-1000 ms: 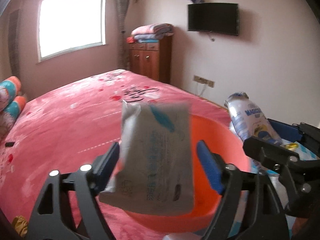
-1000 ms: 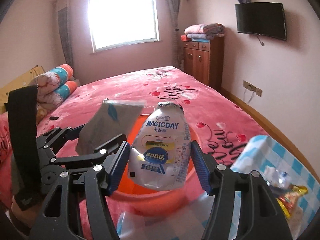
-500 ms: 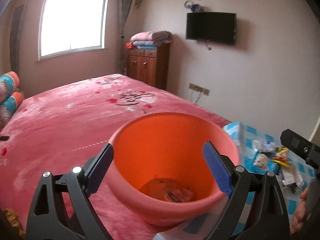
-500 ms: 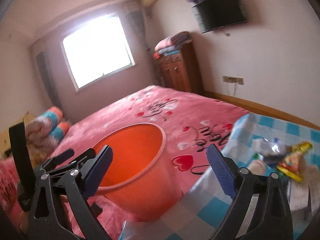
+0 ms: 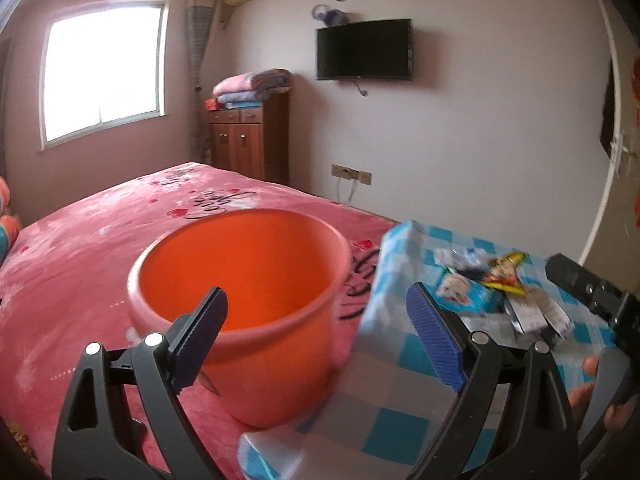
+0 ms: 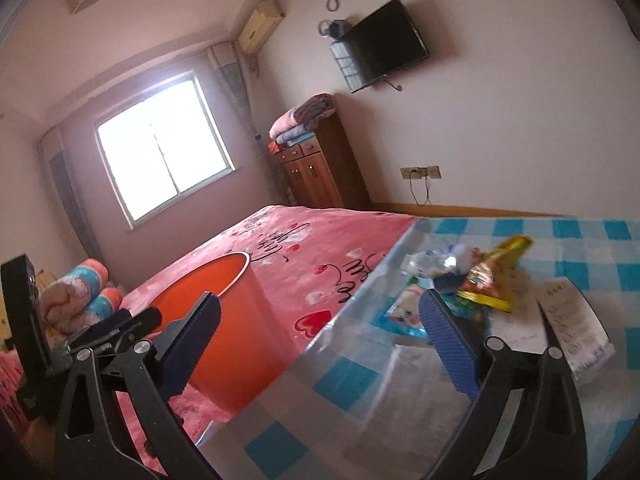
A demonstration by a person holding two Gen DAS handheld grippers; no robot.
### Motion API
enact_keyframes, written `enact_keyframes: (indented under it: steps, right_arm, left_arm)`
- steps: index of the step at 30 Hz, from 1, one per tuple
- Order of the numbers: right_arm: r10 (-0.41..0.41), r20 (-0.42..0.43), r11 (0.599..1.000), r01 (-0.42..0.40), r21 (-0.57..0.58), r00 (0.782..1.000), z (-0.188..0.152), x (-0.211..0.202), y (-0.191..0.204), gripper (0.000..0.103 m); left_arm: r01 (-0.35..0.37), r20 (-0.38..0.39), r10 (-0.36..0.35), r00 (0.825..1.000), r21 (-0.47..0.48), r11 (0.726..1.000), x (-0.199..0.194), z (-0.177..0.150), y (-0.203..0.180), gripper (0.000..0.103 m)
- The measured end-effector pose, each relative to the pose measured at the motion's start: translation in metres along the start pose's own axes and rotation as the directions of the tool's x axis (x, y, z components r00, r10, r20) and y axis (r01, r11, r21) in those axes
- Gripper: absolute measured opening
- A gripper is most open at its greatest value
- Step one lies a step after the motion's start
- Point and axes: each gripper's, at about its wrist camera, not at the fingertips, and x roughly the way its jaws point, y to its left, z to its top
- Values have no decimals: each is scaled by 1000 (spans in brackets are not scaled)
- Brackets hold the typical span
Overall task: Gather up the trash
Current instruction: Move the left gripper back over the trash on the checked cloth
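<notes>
An orange plastic bucket [image 5: 256, 264] stands on the red bedspread; it also shows in the right wrist view [image 6: 224, 304]. My left gripper [image 5: 320, 340] is open and empty just in front of the bucket. My right gripper [image 6: 324, 340] is open and empty, over the near edge of a blue-checked cloth [image 6: 592, 264]. A pile of trash lies on that cloth: a yellow-red wrapper [image 6: 496, 276], a clear crumpled wrapper [image 6: 432, 260], a blue-white packet [image 6: 404, 312] and white paper slips [image 6: 572, 328]. The pile shows in the left wrist view [image 5: 500, 284] too.
The red bed [image 5: 80, 248] fills the left. Rolled pillows [image 6: 80, 292] lie at its far side. A wooden cabinet [image 5: 248, 148] with folded blankets stands by the wall under a TV [image 5: 364, 50]. The right gripper's body [image 5: 588, 292] is at the right edge.
Both grippers held packets over the bucket a second ago; both opened and the packets dropped in. Both views have since swung right toward the checked cloth and its trash pile.
</notes>
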Motion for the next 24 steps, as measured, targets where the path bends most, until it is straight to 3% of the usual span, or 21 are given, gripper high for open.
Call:
enact_keyframes:
  steps: [8, 14, 24]
  right_arm:
    - [-19, -14, 999, 20, 33, 1000, -10, -17, -28, 98]
    - [-55, -21, 996, 56, 69, 998, -12, -26, -52, 98]
    - [-154, -40, 982, 158, 101, 987, -13, -41, -97, 98]
  left_arm:
    - [52, -67, -45, 997, 106, 993, 1, -17, -51, 91]
    - [39, -87, -22, 996, 194, 980, 3, -28, -83, 91]
    - [100, -170, -65, 983, 207, 973, 18, -44, -113, 91]
